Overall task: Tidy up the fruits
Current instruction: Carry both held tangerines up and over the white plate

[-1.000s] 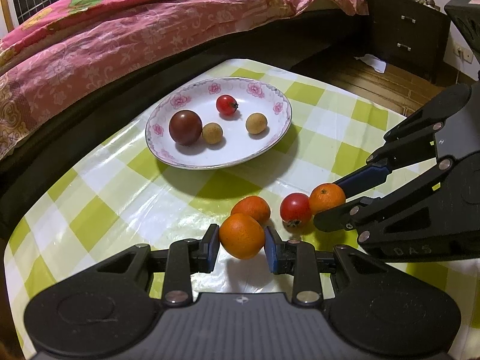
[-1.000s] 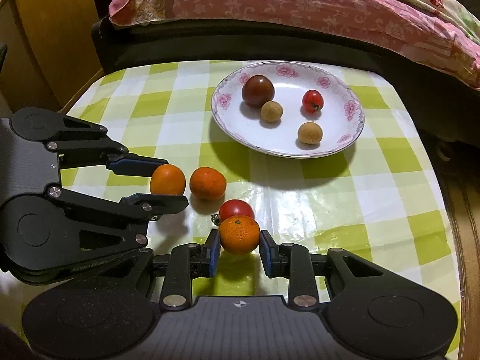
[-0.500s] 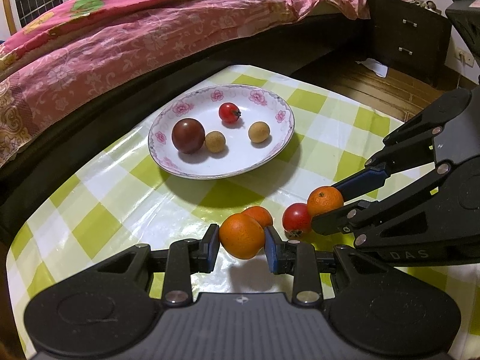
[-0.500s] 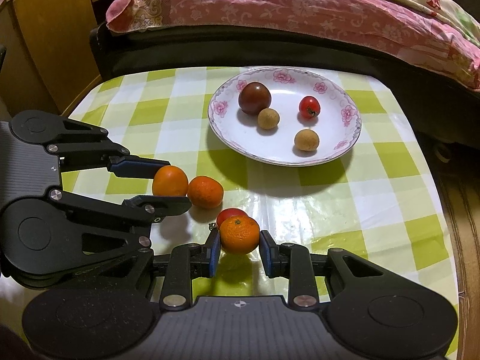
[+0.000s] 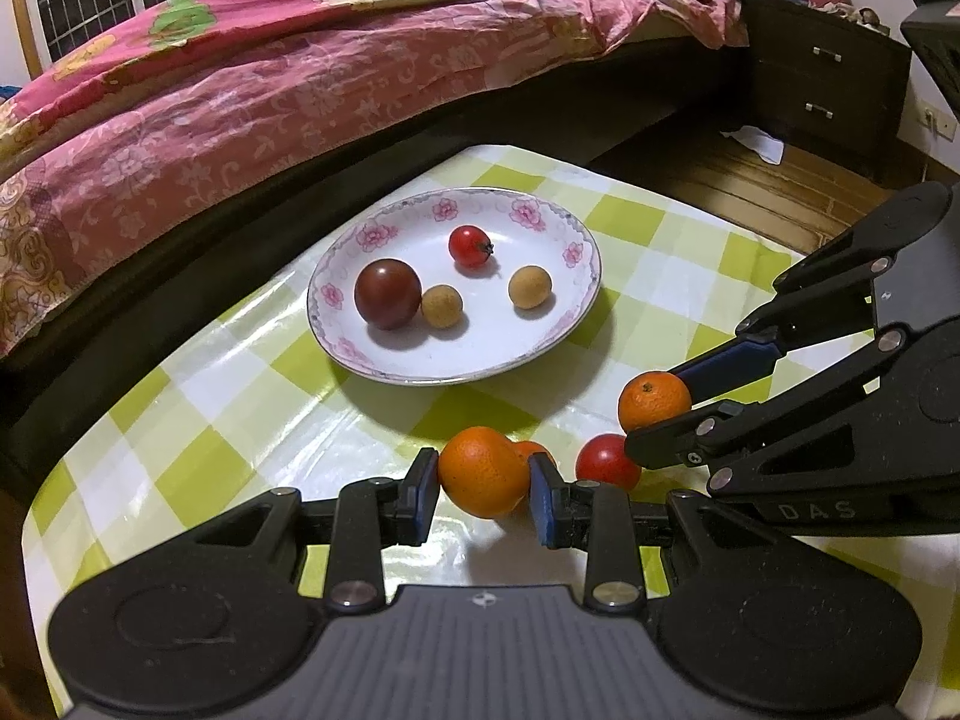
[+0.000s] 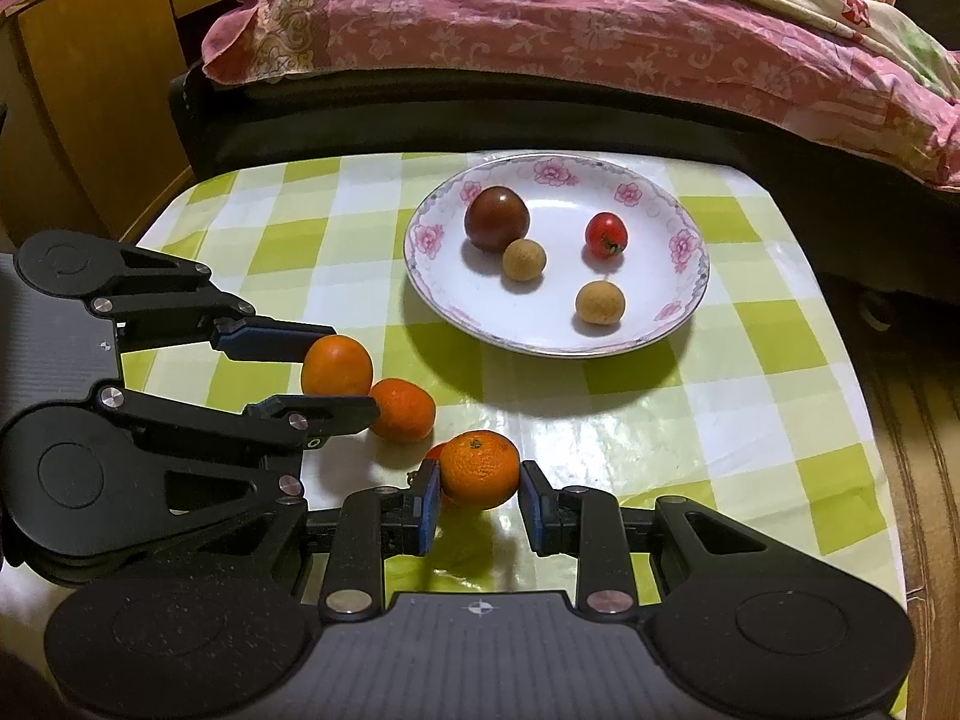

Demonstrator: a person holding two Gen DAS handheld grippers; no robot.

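Both grippers now sit higher than a second ago. The left gripper [image 5: 483,483] carries its orange [image 5: 483,471] up off the worktop [image 5: 240,420], where it now hides most of the loose orange [image 5: 536,450]. The right gripper [image 6: 477,495] lifts its mandarin [image 6: 479,468] above the tomato [image 6: 433,453].

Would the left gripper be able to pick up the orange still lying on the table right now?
Probably not: the left gripper is shut on an orange of its own, so it would have to put that down before taking the loose orange.
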